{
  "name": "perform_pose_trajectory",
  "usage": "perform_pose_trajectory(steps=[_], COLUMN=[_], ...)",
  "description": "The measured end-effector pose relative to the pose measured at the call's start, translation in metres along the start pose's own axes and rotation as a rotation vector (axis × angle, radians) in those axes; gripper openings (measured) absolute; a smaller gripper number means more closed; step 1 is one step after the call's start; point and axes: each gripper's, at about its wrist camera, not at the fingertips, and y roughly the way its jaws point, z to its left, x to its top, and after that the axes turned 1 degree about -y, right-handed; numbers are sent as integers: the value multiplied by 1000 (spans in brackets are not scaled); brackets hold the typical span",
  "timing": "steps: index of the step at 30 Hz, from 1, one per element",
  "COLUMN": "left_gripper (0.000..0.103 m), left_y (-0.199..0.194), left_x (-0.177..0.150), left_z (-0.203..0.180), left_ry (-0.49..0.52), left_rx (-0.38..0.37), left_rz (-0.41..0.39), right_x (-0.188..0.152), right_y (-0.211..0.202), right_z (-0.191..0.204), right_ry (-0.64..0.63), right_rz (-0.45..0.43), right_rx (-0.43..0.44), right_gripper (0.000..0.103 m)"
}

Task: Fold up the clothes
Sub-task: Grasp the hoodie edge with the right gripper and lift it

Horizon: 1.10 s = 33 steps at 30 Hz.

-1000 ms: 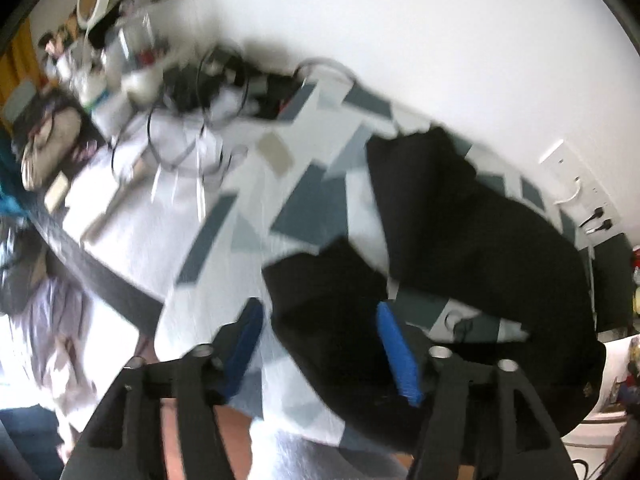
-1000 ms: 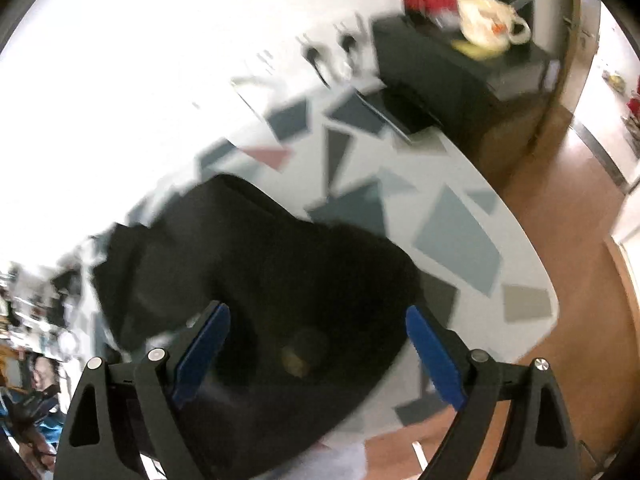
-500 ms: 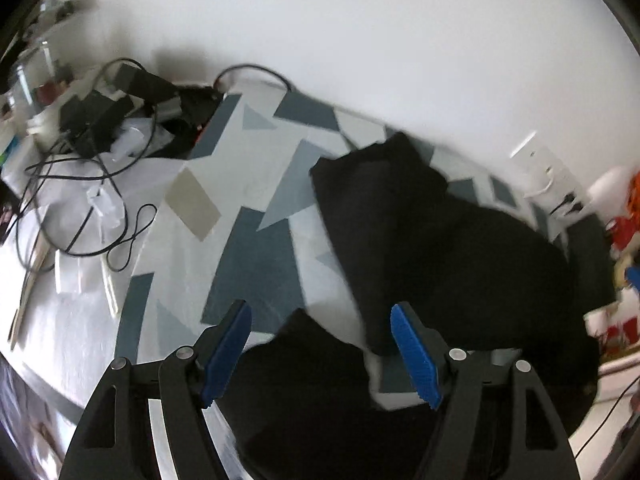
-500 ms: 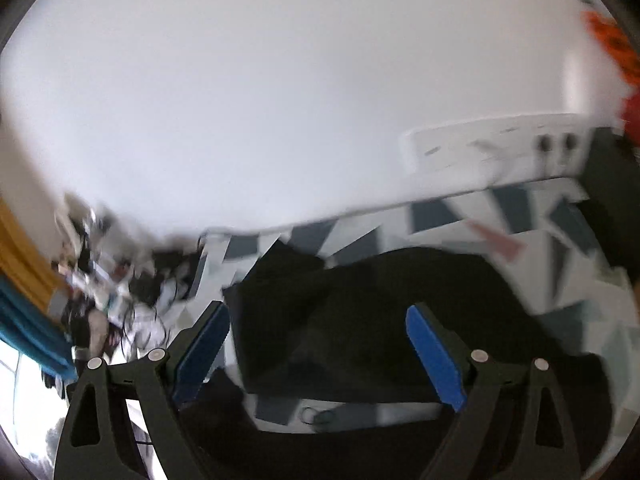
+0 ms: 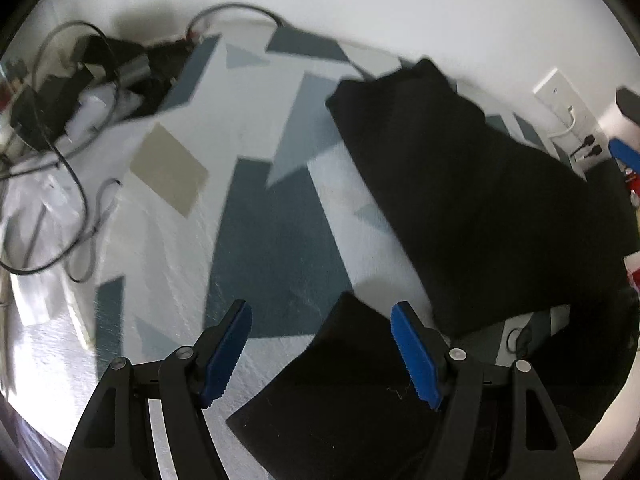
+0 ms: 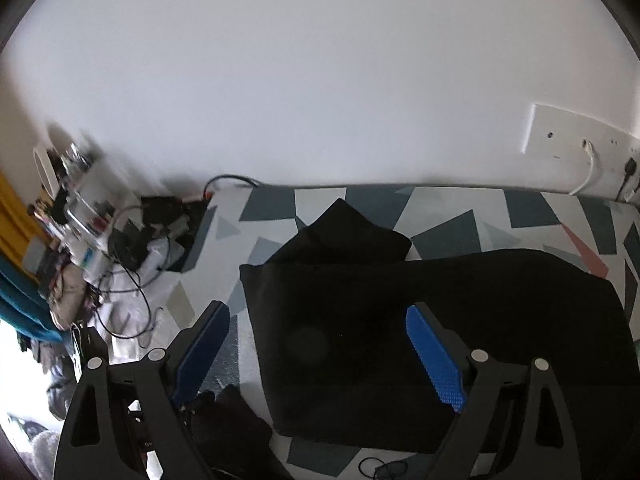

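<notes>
A black garment [image 5: 480,208] lies spread on the patterned tablecloth [image 5: 272,232], with a loose flap [image 5: 344,384] reaching toward me in the left wrist view. My left gripper [image 5: 320,354] is open, and the flap lies between and under its blue pads. In the right wrist view the garment [image 6: 420,328] lies as a broad folded slab with a pointed part at the back. My right gripper [image 6: 316,354] is open above its near edge and holds nothing.
A tangle of black cables and chargers [image 5: 100,80] lies at the table's far left by the wall; it shows in the right wrist view [image 6: 152,232] too. A white socket panel [image 6: 576,144] sits on the wall at right. A small black loop [image 6: 380,468] lies by the front edge.
Both views have swung and settled toward the wall and garment. The left gripper has come lower and nearer the black flap. Both grippers stayed open.
</notes>
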Motion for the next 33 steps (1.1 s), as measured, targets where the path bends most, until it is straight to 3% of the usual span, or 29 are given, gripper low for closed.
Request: perform_pose_trajectory(steps=[5, 13, 19, 27, 33], left_gripper=[72, 76, 79, 81, 84], left_y=[17, 22, 23, 23, 24], left_x=[-7, -14, -16, -20, -23], left_z=[6, -8, -10, -15, -19], left_ry=[-33, -36, -53, -50, -44], left_rx=[21, 104, 106, 116, 118], left_rz=[26, -10, -18, -32, -36], right_x=[-1, 2, 7, 14, 18], right_y=[22, 55, 79, 123, 161], right_z=[3, 10, 17, 43, 55], right_ry=[-55, -198, -258, -385, -381], right_rz=[43, 118, 162, 225, 298], right_rx=[-11, 43, 118, 124, 103], right_gripper=[91, 91, 91, 91, 91])
